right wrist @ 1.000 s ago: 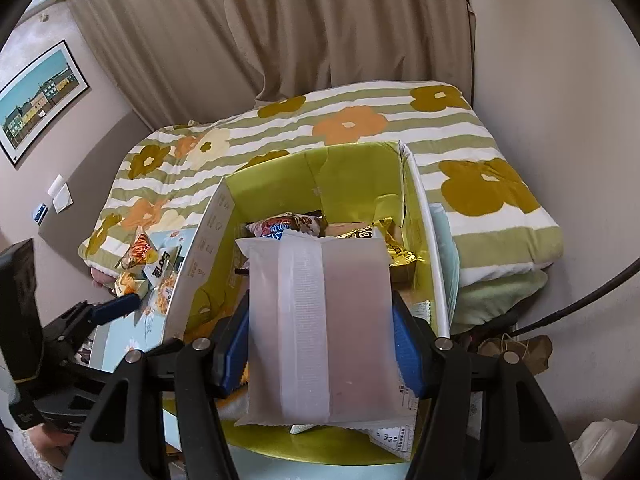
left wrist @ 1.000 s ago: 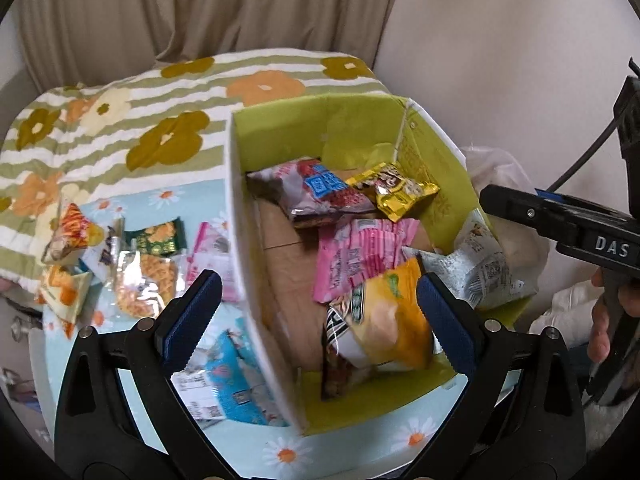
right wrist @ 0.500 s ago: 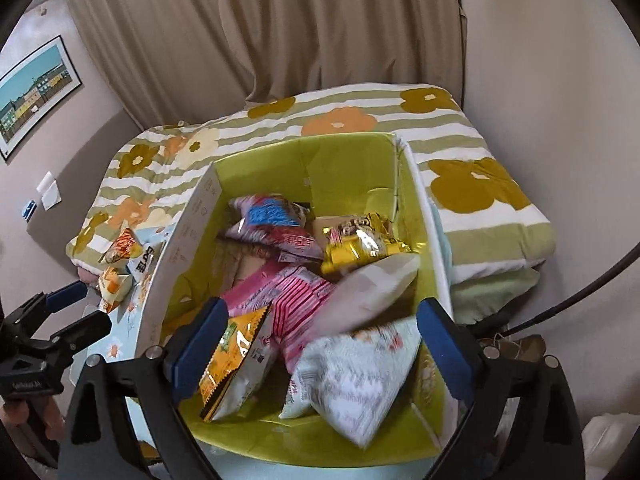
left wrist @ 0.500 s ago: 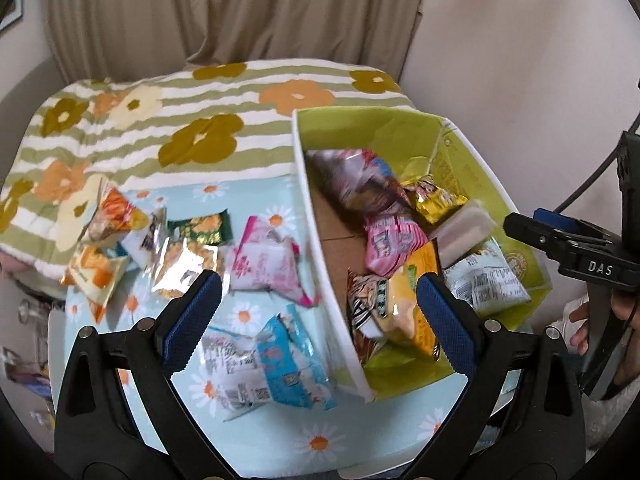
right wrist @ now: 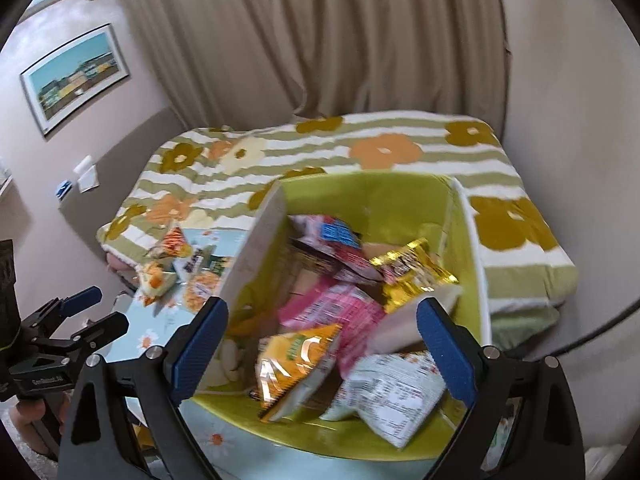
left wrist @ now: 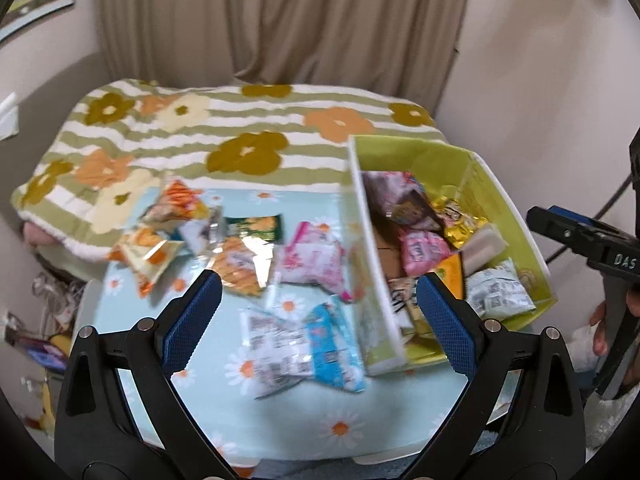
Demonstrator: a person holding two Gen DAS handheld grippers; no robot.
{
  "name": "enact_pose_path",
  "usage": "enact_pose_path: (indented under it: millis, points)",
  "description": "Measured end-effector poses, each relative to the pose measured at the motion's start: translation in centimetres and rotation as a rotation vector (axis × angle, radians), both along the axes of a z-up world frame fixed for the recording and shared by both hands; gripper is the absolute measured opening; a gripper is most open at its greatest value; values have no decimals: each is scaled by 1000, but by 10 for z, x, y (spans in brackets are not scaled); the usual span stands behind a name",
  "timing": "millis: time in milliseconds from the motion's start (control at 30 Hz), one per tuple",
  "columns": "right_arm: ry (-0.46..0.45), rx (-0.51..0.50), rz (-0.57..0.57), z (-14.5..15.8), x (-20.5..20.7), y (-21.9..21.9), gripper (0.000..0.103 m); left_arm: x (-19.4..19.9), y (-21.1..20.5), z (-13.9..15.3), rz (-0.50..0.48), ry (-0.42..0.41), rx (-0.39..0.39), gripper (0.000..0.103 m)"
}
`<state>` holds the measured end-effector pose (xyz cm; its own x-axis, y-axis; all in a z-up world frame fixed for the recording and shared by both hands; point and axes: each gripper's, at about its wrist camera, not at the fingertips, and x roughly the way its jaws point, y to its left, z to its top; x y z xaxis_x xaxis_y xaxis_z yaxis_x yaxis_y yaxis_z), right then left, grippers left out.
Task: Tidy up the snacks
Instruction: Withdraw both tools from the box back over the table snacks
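Bed [left wrist: 248,128] behind worktop [left wrist: 280,412]. Green box [right wrist: 384,200] at worktop's right edge, full of snack packets [right wrist: 336,308]. More loose packets [left wrist: 240,264] left. Left hand-held gripper [left wrist: 318,320] and right hand-held gripper [right wrist: 322,336] released, empty; right jaws just opened.

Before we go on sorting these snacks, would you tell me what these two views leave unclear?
- Print on the blue-and-white packet, left wrist view: motion blur smears it.
- Floor of the green box, right wrist view: piled packets cover it.
- Near corners of that box, right wrist view: the right gripper, jaws open and empty, blocks them.
- Loose packets beside the box, right wrist view: its white wall hides most.
- The person's hand, left wrist view: cut off by the frame edge.
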<state>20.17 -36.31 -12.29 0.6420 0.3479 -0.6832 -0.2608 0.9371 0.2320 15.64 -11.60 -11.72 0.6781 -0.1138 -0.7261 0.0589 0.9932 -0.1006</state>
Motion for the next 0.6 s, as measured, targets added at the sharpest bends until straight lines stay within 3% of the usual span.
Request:
enact_pose_path:
  millis: [300,600]
  points:
    - [-46,26,123,16,3,57,94,-14,71,11,118,-21,19,97]
    - [-34,7,131,9,26,138,94,14,146,-1,85,19,34,97]
